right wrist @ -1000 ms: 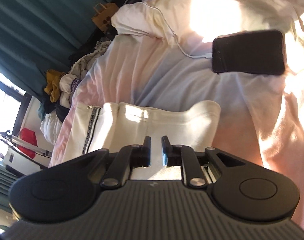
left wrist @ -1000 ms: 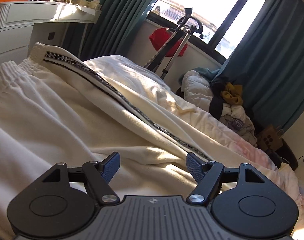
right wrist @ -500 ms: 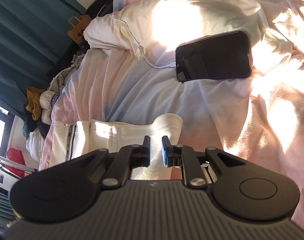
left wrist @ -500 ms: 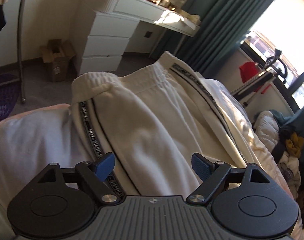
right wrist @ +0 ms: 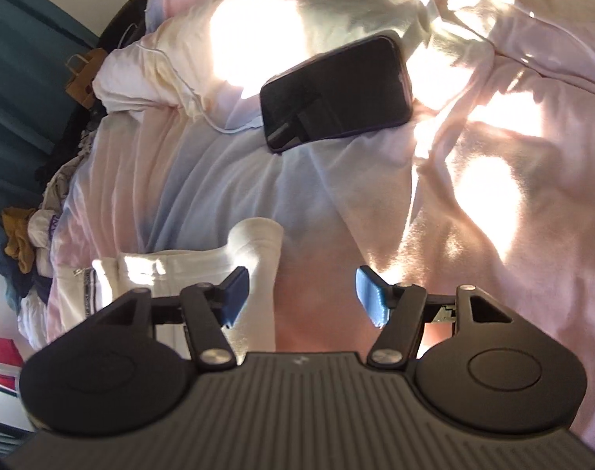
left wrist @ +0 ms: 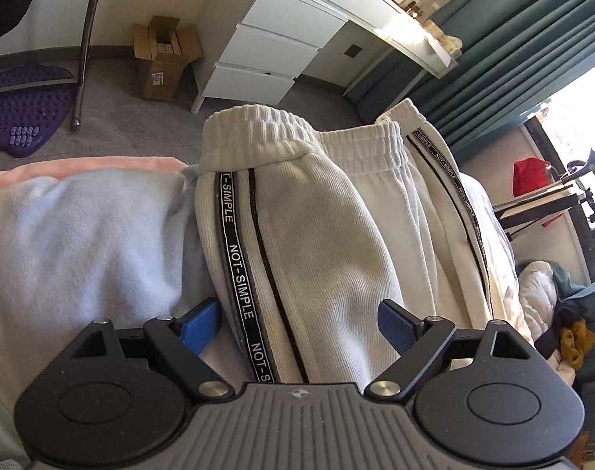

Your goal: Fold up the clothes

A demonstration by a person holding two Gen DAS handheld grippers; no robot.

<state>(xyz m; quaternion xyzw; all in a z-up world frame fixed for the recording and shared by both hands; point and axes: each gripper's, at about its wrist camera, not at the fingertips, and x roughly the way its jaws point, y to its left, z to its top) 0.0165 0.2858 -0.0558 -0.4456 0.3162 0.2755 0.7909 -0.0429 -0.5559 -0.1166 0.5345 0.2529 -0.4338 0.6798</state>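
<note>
Right now your left gripper (left wrist: 299,327) hangs over the white trousers (left wrist: 321,235), which lie folded on the bed (left wrist: 74,235). Its jaws have just been opening and stand wide, one blue pad (left wrist: 200,327) on the pale sheet just beside the trouser edge, the other over the white cloth. The black side stripe (left wrist: 240,274) reading NOT-SIMPLE runs between them, but the pads press on nothing. The elastic waistband (left wrist: 258,139) sits at the far end of the trousers, toward the white drawers (left wrist: 266,53) and the cardboard box (left wrist: 160,60) on the floor.

Your right gripper (right wrist: 303,295) has just been opening too, and its jaws are well apart. The ribbed cuff (right wrist: 260,246) of a trouser leg lies just beside the left-hand pad (right wrist: 234,295), between the two pads yet free of both; whether it touches that pad you cannot tell. Beyond it, a dark phone (right wrist: 336,94) rests on the pink, sunlit bedding, with a white cable (right wrist: 203,109) running to its end.
</note>
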